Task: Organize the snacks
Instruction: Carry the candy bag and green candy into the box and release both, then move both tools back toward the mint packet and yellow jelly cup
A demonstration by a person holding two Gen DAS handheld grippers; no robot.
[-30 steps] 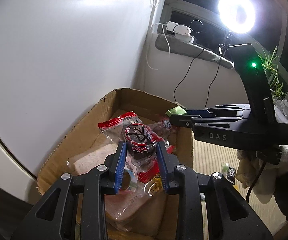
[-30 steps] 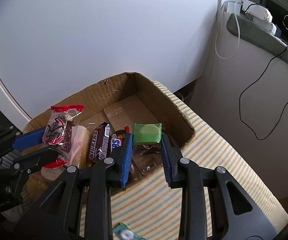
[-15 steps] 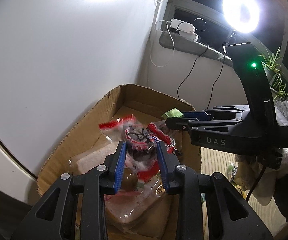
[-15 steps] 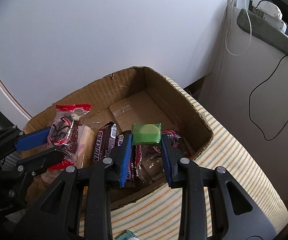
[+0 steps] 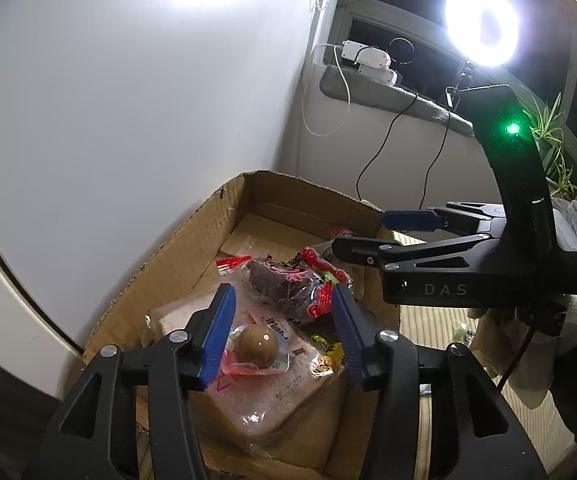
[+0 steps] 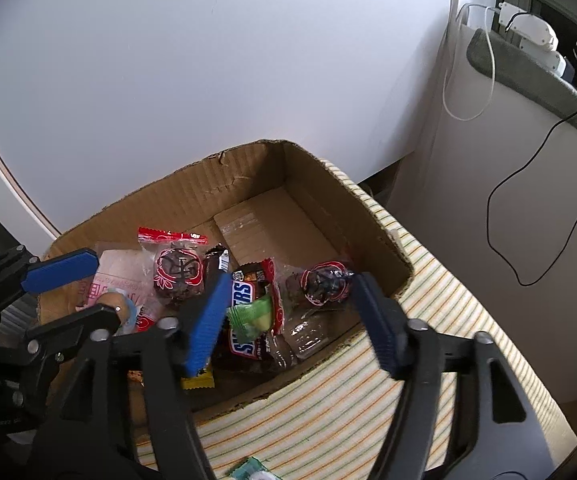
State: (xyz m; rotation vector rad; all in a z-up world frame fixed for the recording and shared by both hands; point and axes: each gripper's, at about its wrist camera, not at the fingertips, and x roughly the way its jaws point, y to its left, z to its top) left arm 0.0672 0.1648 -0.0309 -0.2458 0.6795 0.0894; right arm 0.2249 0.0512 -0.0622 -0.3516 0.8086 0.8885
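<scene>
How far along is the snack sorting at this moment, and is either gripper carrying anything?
Mostly done: the cardboard box holds Snickers bars, two red-wrapped dark cakes, a green candy and a pink packet. Nothing is in hand: left gripper and right gripper are both open over the box. Left over: a green-wrapped snack on the striped cloth.

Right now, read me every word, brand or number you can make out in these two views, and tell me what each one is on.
"DAS": on the black body of the right gripper.
"SNICKERS", partly hidden: on the brown bars in the cardboard box.
Upside-down digits, too blurred to read surely: on the pink packet.
Pink characters on that packet: unreadable.
Patterns on the red-edged wrappers: no legible words.
</scene>
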